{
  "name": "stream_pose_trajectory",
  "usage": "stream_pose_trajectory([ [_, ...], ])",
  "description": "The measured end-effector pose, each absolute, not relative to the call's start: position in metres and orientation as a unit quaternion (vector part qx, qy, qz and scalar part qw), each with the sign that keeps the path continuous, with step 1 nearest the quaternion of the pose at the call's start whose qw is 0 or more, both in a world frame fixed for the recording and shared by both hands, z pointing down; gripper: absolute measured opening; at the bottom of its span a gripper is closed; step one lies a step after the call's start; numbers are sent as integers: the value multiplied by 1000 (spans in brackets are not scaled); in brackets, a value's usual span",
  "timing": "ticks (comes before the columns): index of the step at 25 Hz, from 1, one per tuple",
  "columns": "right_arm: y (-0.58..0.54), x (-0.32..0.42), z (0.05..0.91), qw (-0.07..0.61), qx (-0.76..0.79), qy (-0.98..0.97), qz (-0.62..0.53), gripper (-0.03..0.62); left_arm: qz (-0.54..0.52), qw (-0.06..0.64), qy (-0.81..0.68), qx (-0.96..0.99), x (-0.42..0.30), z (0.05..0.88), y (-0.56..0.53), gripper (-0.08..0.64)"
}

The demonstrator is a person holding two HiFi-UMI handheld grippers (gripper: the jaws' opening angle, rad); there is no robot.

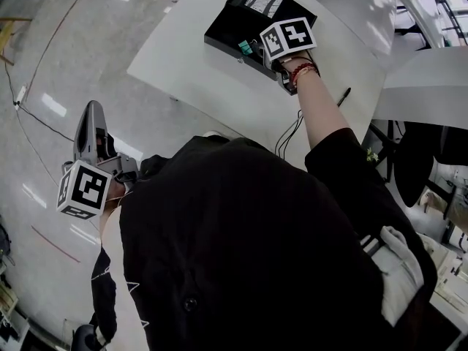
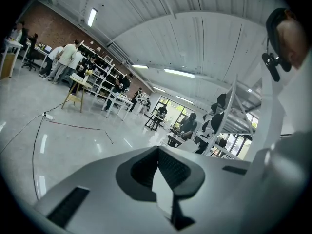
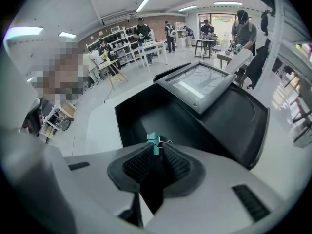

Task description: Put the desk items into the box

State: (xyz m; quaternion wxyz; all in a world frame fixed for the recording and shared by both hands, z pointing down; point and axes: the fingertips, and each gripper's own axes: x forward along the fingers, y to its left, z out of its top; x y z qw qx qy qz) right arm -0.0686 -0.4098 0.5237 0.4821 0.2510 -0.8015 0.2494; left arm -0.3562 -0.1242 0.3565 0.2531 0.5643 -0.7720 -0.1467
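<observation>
**Asker:** What is hard to see from the head view?

**Me:** A lot. My dark top fills the lower half of it. The marker cube covers my right gripper point(image 3: 155, 148), so its tips are hidden there. Only a teal speck shows at the near edge of the box point(image 1: 232, 22). A thin dark stick point(image 1: 344, 96) lies on the white table point(image 1: 197, 79) beyond my wrist, too small to name. Thin black cables point(image 1: 287, 134) drop off the table edge beneath my arm.

**Asker:** Does the right gripper view settle it?

**Me:** Yes. The 2 ribbed black pads stand narrow and pinch a small teal binder clip point(image 3: 153, 141) at their tips. Its wire handle pokes out to one side. The clip hangs over the box's near compartment. I cannot tell whether it touches the wall.

**Asker:** What is the box like?

**Me:** It is rectangular and matte black, with smooth straight walls. A broad black flap point(image 3: 248, 126) with a rounded edge spreads out on its right. A grey-rimmed picture frame point(image 3: 195, 84) rests tilted across the far part, with its glossy face up. It shows a faint branching drawing.

**Asker:** And the other hand?

**Me:** My left gripper point(image 2: 158, 152) is well apart from the table, out over the shiny grey floor point(image 2: 73, 135). Its ribbed pads meet at the tips, with nothing between them.
</observation>
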Motion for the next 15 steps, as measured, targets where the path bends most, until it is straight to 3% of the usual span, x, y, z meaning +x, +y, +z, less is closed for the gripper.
stream_pose_trajectory([
  [4, -410, -63, 513, 462, 278, -804, 250, 61, -146, 256, -759, 580, -351, 358, -137, 11],
  [8, -412, -51, 499, 437, 330, -800, 245, 6, -143, 256, -739, 606, -342, 356, -155, 11],
  [15, -399, -34, 472, 362, 382, -805, 273, 6, -137, 263, -700, 650, -318, 356, -184, 11],
])
